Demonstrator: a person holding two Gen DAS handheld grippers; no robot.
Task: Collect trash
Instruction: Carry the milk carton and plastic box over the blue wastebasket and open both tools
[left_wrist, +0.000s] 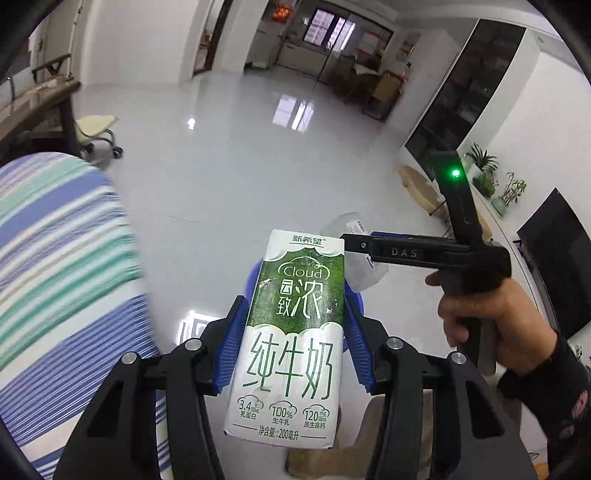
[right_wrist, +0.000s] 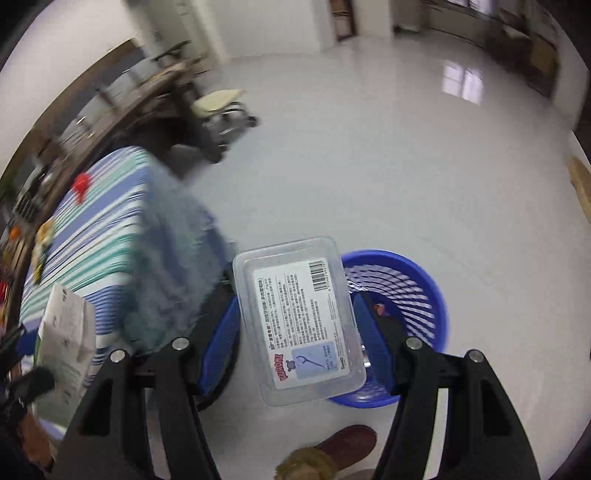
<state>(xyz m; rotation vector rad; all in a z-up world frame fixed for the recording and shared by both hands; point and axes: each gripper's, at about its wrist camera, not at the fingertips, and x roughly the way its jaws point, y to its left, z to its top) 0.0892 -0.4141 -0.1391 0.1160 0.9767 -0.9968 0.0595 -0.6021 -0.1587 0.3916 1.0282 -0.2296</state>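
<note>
Your left gripper (left_wrist: 295, 343) is clamped on a green-and-white milk carton (left_wrist: 291, 332), its blue pads (left_wrist: 233, 343) pressing both narrow sides, and the carton stands upright between them with its printed face toward the camera. Your right gripper (right_wrist: 295, 332) is clamped on a clear plastic floss-pick box (right_wrist: 299, 321), label side up and tilted slightly, with blue pads (right_wrist: 373, 343) on each long side.

The blue mesh wastebasket (right_wrist: 402, 280) stands on the glossy white floor (right_wrist: 369, 177), just beyond and to the right of the plastic box in the right wrist view; something small and orange-red lies inside it, too small to identify. In the left wrist view only slivers of the basket's blue rim (left_wrist: 253, 277) peek out behind the carton.

To your left, the corner of the blue, teal and white striped tablecloth (left_wrist: 62, 258) hangs down beside the basket, with small red and yellow items blurred on its far edge. Your right hand (left_wrist: 491, 317) grips the black handle, in front of the dark TV (left_wrist: 561, 258). A cream rolling stool (right_wrist: 221, 107) stands near the wooden desk (left_wrist: 33, 107). A dark red slipper (right_wrist: 347, 441) shows at the bottom edge.
</note>
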